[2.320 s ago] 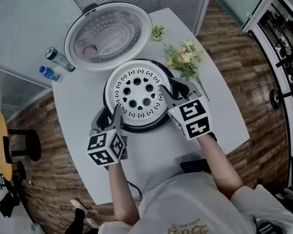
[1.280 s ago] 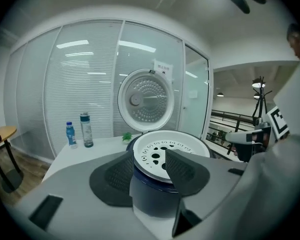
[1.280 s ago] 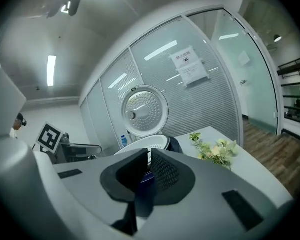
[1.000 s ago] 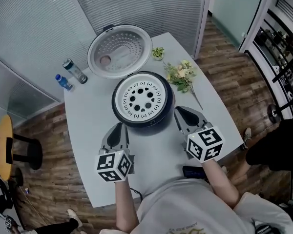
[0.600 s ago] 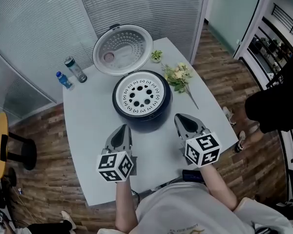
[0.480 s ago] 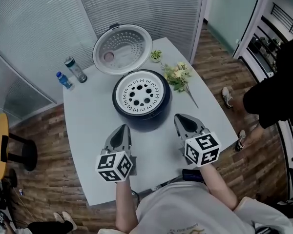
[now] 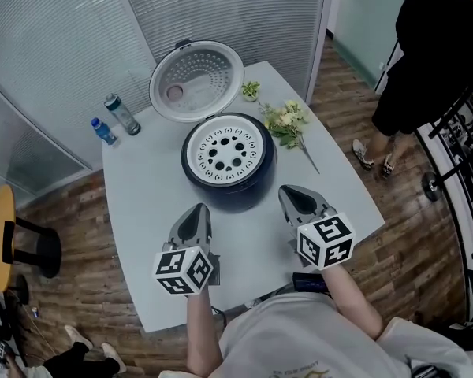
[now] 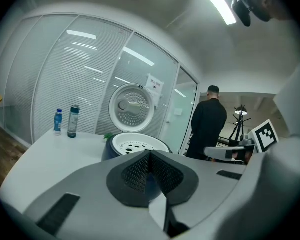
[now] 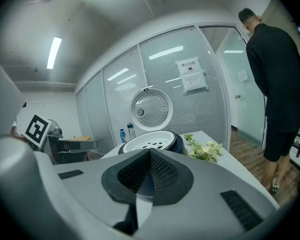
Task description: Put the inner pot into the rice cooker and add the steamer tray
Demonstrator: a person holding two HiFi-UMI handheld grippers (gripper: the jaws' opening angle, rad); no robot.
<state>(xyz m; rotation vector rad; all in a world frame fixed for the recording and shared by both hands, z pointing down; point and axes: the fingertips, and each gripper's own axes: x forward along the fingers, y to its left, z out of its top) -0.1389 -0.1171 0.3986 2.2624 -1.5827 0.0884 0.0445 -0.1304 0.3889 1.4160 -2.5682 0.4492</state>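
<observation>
Steamer tray [image 7: 223, 150]: round, white, perforated; in dark rice cooker [image 7: 235, 197]; left tool [image 7: 198, 209], right tool [image 7: 289, 193]: jaws together, empty

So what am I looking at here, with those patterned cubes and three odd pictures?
There is no robot here: a person holds a hand tool with a two-fingered claw in each hand. The cubes with square patterns are part of those tools. The overhead picture comes from a camera on the person's head, looking down. The left claw and right claw both show there. The other two pictures come from small cameras riding on each tool, looking along its claw. Both claws are shut and hold nothing. On the white table stands a dark rice cooker with its lid flipped open and a white steamer tray with holes sitting in its top. Near it are some flowers, a small green plant and two bottles. Another person stands off to the right.
</observation>
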